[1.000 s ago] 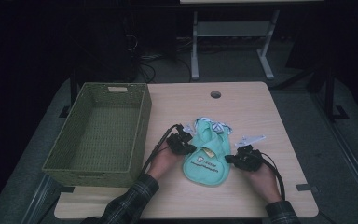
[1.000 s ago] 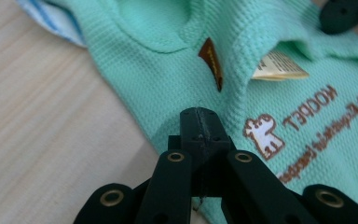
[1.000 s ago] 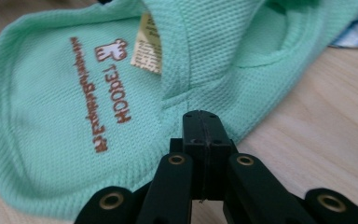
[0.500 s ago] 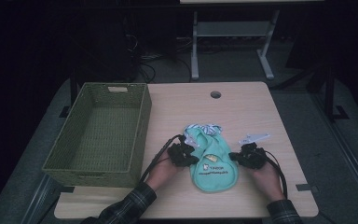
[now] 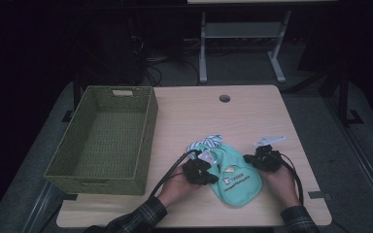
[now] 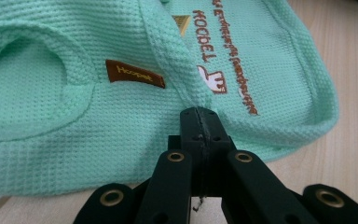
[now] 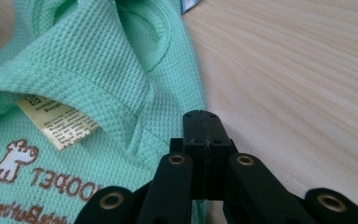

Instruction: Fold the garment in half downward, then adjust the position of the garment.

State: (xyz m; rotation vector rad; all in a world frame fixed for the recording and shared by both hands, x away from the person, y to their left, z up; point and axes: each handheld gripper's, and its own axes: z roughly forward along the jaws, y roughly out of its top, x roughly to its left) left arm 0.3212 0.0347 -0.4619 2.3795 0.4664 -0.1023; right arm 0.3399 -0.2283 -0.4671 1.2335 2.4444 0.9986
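A: Where is the mint garment point(image 5: 235, 180) placed relative to each claw?

B: It is spread flat on the table point(image 5: 252, 116), near the front edge, between the two. The left claw point(image 5: 205, 171) is clamped on its left edge; in the left gripper view the jaws are seen pressed together with the waffle fabric point(image 6: 121, 116) caught at the tips. The right claw point(image 5: 253, 160) is clamped on the upper right edge, jaws together on the hem beside the care label point(image 7: 58, 122).

A: Long axis?

B: It is run from the far left, at the neck opening, to the near right, at the rounded hem. The printed logo point(image 5: 234, 177) is seen face up, about midway.

A: Which hand is nearer?

B: Neither is favoured; both are already on the cloth, at opposite sides. The next move is judged to turn on the basket point(image 5: 102, 141) lying to the left, well apart from the garment, so the left claw would lead any carry.

A: Anything else nearby?

B: A striped cloth point(image 5: 210, 141) is seen touching the far edge of the garment, partly tucked under it. It could be dragged along.

A: Surface and room?

B: Pale wood table with a cable hole point(image 5: 224, 98); the basket is empty. The room behind is dark, with a white stand point(image 5: 243, 43) visible.
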